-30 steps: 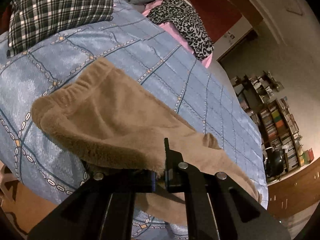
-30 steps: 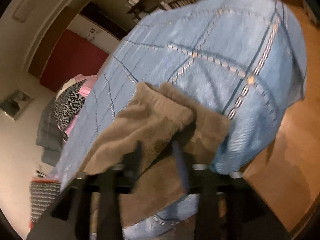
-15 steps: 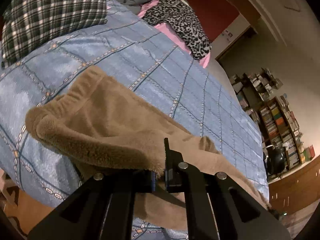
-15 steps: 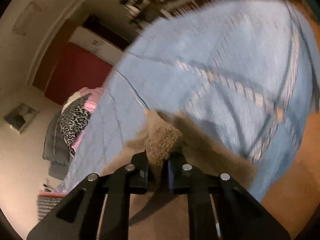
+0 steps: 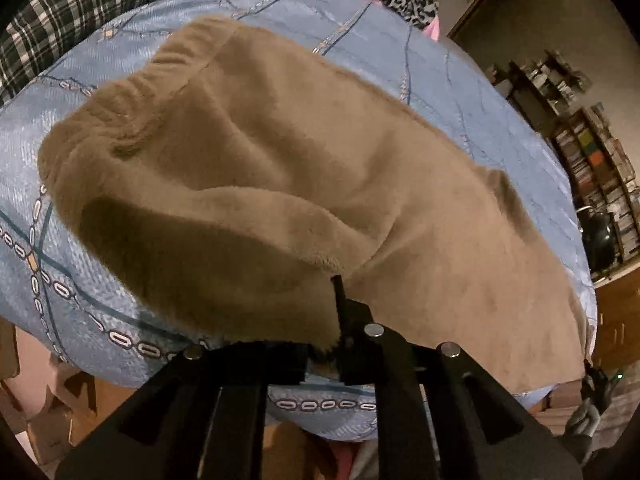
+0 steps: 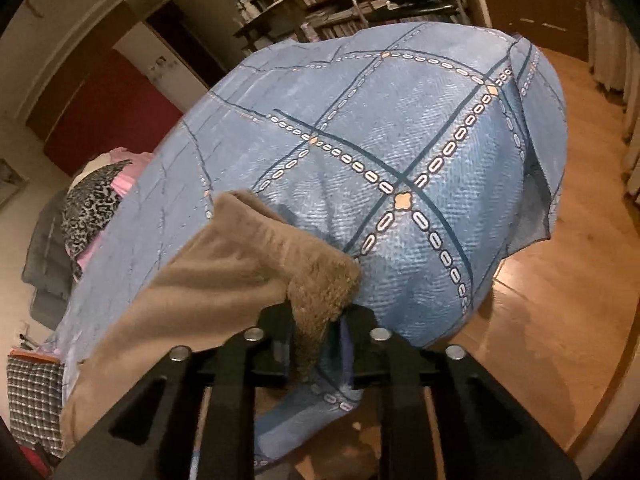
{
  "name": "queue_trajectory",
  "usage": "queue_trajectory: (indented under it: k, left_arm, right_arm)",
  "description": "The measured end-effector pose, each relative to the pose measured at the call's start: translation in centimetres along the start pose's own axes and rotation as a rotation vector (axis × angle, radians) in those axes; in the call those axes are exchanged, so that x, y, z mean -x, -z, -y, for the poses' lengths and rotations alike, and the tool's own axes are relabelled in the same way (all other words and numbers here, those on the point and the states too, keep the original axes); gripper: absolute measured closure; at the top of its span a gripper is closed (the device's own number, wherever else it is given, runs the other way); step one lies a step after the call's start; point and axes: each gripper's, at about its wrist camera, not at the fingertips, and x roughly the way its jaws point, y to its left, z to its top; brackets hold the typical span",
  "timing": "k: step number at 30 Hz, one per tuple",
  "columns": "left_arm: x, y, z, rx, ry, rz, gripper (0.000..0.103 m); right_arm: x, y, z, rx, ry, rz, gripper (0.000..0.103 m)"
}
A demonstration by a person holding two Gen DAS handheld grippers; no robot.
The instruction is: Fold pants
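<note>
Since a second ago the left gripper (image 5: 324,344) has dropped toward the bed (image 5: 460,80), and the brown fleece pants (image 5: 280,152) now fill most of its view, waistband at the far left, legs running off to the right. Its jaws are starting to ease apart, but fabric is still pinched between them. The right gripper (image 6: 316,340) had its jaws open a second ago, snapped shut on a fold of the pants (image 6: 224,272), and is now loosening a bit, with the fuzzy edge still held between them (looks like a leg end, hard to be sure). My guess: both near edges are held, so a fold across the blue patterned cover (image 6: 400,128) is being set up or laid down.

Hard to see: each left finger's tip is buried in fleece, the underside layer of the pants is hidden, and neither view shows the whole garment at once. The leopard-print cloth (image 6: 90,204) sits well apart at the far end.
</note>
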Motion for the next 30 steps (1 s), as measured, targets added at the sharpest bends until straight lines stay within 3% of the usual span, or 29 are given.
queue_trajectory:
  k: [3,5,8,10,15,18,19,20,23,28,30]
  left_arm:
    - [0.9,-0.1,0.4,-0.040,-0.041,0.008,0.082]
    - [1.6,-0.1,1.1,-0.078,-0.067,0.013,0.069]
    - [2.6,0.3,2.2,-0.161,-0.098,0.015,0.058]
    - [3.3,0.5,2.7,-0.210,-0.124,0.011,0.058]
    - [4.3,0.2,3.5,-0.224,-0.122,0.027,0.058]
    - [4.7,0.5,4.1,-0.231,-0.122,0.039,0.058]
    - [4.7,0.5,4.3,-0.231,-0.125,0.042,0.057]
    - [4.6,0.3,4.5,-0.229,-0.127,0.045,0.057]
    - [4.6,0.3,4.8,-0.224,-0.133,0.053,0.057]
    - [4.7,-0.1,6.0,-0.226,-0.139,0.069,0.057]
    - [4.4,-0.2,6.7,-0.230,-0.133,0.075,0.056]
  right_arm:
    - [1.0,-0.6,-1.0,0.055,0.026,0.038,0.063]
    - [2.1,-0.9,-1.6,0.114,0.073,0.080,0.049]
    - [3.8,-1.5,-2.0,0.156,0.157,0.156,0.049]
    - [4.6,-2.0,-2.7,0.189,0.175,0.201,0.048]
    - [3.3,-3.5,-6.0,0.301,0.058,0.179,0.048]
    - [0.5,-3.7,-8.3,0.383,0.044,0.135,0.048]
    - [-0.6,-3.8,-8.8,0.407,0.057,0.115,0.050]
    - [-2.4,-3.8,-9.3,0.437,0.073,0.071,0.063]
    - [-4.4,-3.8,-9.7,0.475,0.121,0.027,0.083]
    - [-1.8,-5.0,-11.7,0.509,0.090,0.176,0.084]
    - [-1.7,-5.6,-12.1,0.515,0.083,0.188,0.084]
